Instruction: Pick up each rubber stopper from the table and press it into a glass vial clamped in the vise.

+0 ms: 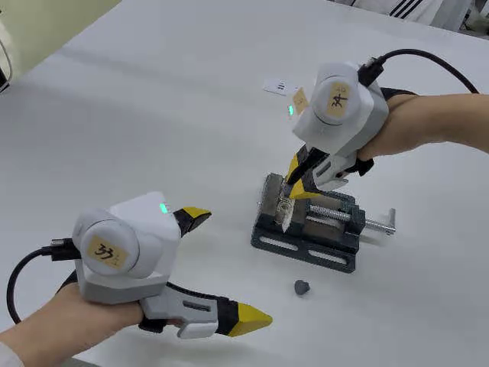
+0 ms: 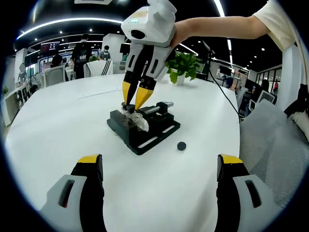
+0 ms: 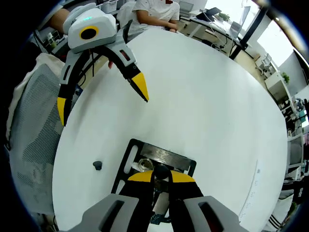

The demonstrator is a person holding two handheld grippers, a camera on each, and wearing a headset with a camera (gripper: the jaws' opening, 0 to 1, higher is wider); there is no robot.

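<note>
Stopper [image 3: 161, 170] being pinched at the vial [image 3: 144, 165].
Right gripper [image 1: 296, 188] fingers are clamping it over the one vial in the one vise [image 1: 306, 248]; a second stopper [image 1: 302, 287] is lying on the table [image 1: 153, 115] ahead of the left gripper's [image 1: 233, 266] wide-open fingers.

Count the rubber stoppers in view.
2. One stopper lies loose on the table beside the vise; a second stopper looks pinched in the right gripper over the vise. Others may be hidden.
</note>
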